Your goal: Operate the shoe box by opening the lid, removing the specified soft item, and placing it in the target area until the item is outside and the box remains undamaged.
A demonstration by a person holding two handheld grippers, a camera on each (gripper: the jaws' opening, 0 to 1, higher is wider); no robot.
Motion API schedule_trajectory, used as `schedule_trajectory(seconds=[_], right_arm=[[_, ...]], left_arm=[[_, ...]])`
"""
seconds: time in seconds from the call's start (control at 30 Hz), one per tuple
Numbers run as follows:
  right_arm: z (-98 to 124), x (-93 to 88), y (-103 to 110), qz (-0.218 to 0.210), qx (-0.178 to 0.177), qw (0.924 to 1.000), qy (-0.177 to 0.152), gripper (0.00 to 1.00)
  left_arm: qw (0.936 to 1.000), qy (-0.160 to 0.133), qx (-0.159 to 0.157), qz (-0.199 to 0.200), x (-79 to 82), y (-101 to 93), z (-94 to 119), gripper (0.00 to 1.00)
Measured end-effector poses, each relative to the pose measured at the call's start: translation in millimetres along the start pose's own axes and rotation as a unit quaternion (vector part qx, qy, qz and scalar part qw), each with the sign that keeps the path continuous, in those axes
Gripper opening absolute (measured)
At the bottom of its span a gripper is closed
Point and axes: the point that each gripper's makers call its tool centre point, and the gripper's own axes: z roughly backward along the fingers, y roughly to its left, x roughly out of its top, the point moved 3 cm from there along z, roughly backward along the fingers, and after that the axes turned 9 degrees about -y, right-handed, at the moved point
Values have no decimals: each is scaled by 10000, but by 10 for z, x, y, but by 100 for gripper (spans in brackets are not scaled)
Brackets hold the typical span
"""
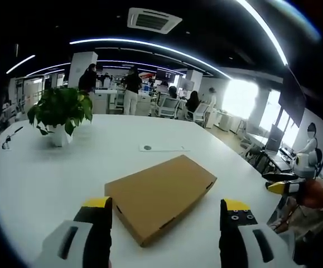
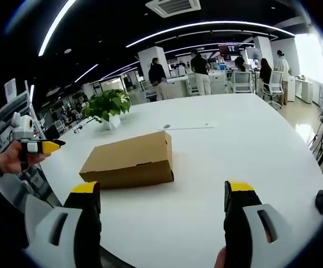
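Observation:
A brown cardboard shoe box [image 1: 160, 195] lies flat on the white table [image 1: 49, 173] with its lid closed. In the left gripper view, my left gripper [image 1: 167, 215] is open, its yellow-tipped jaws on either side of the box's near corner, a little short of it. The right gripper [image 1: 284, 187] comes in at the far right edge, held by a hand. In the right gripper view the shoe box [image 2: 129, 159] lies ahead and left of my open right gripper [image 2: 162, 201]. The left gripper [image 2: 41, 147] appears at the left edge, in a hand.
A potted green plant [image 1: 61, 114] stands at the table's far left, and a flat white strip [image 1: 163, 148] lies beyond the box. Office chairs, desks and several standing people fill the background. The table edge [image 2: 312, 178] curves close on the right.

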Motion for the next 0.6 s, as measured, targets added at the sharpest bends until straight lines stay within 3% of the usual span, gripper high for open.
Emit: schedule_trajectory(seconds=[0.6], right_arm=[[-95, -17, 76, -5, 136, 9999, 76, 86]], left_arm=[[9999, 25, 73, 98, -53, 59, 21, 81]])
